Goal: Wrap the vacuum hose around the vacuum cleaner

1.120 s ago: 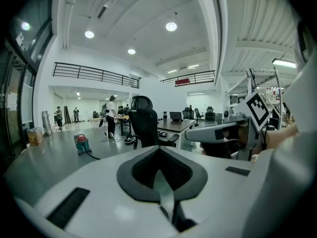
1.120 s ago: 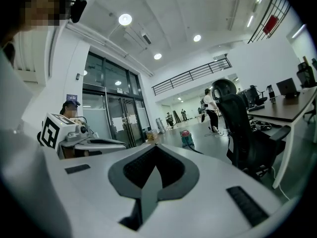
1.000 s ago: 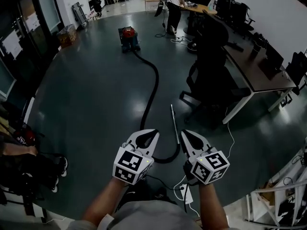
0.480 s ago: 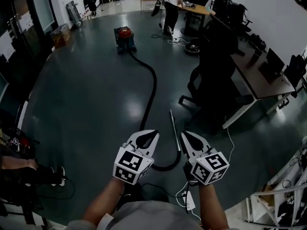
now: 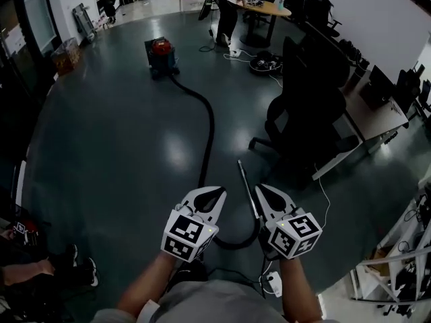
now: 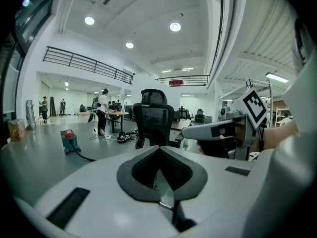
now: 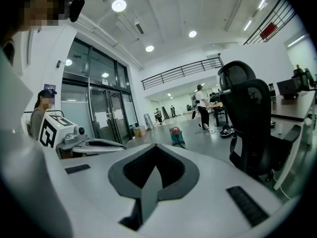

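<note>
a wide office hall with a dark, glossy floor (image 5: 114,153) spreads out under the head view. desks (image 5: 380,116) run along the right side. a black office chair (image 5: 306,106) stands beside them, and a person (image 5: 225,2) stands at a far table.

the vacuum cleaner (image 5: 160,54), red on top with a blue-green body, sits well away near the top of the view. the black vacuum hose (image 5: 210,123) leaves its front and snakes across the floor toward the camera. it then bends in a loop low down between the two grippers and joins a thin metal wand (image 5: 245,180) lying flat on the floor.

the left gripper (image 5: 215,194) and the right gripper (image 5: 262,190) are held side by side above the floor, apart from the hose. both point toward the vacuum cleaner. each gripper's own view shows its jaws clenched together with nothing between them. a white power strip (image 5: 273,282) lies on the floor near the person's feet.
</note>
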Available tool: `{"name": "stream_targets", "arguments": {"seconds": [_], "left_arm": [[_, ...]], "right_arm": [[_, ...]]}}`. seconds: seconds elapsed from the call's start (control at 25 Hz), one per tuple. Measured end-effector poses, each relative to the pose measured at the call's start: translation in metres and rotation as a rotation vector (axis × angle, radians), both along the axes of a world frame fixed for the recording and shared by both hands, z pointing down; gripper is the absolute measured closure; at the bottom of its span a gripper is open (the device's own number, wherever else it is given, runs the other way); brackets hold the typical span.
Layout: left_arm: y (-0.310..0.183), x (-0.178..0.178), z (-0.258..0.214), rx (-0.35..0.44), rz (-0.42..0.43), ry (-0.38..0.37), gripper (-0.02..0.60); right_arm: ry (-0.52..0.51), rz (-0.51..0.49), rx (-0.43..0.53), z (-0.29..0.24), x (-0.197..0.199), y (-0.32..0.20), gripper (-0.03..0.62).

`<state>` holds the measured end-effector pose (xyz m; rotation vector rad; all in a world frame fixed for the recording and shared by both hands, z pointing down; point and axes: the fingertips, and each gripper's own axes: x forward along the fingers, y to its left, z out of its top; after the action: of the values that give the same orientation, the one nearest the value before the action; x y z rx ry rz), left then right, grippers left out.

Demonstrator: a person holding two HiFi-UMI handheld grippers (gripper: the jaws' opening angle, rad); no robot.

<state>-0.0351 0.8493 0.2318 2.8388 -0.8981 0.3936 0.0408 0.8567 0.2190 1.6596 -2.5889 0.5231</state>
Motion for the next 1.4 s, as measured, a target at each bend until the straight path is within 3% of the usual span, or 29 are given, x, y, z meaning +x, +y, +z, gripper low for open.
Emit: {"name": "stream_targets", "arguments": {"seconds": [0.36,0.64,1.08,1.4], "left_arm": [[-0.067,-0.019,0.016,-0.075,0.119,0.013,0.575],[-0.089,-0.002,0.035,-0.115,0.169,0.0,0.575],[-0.095,0.093,0.034,-0.094,0.274,-0.05,0.575],[-0.086,0.171,0.057,-0.028,0.392,-0.173,0.575]], "right_arm": [[0.032,0.123,-0.038,0.003,-0.016,-0.063,0.588],[0.031,0.193,-0.079,0.023,0.003,-0.078,0.588],[-0.001,0.293,-0.075,0.026,0.095,-0.068,0.588],[-0.047,0.35,-0.106,0.065,0.172,-0.046,0.588]]}}
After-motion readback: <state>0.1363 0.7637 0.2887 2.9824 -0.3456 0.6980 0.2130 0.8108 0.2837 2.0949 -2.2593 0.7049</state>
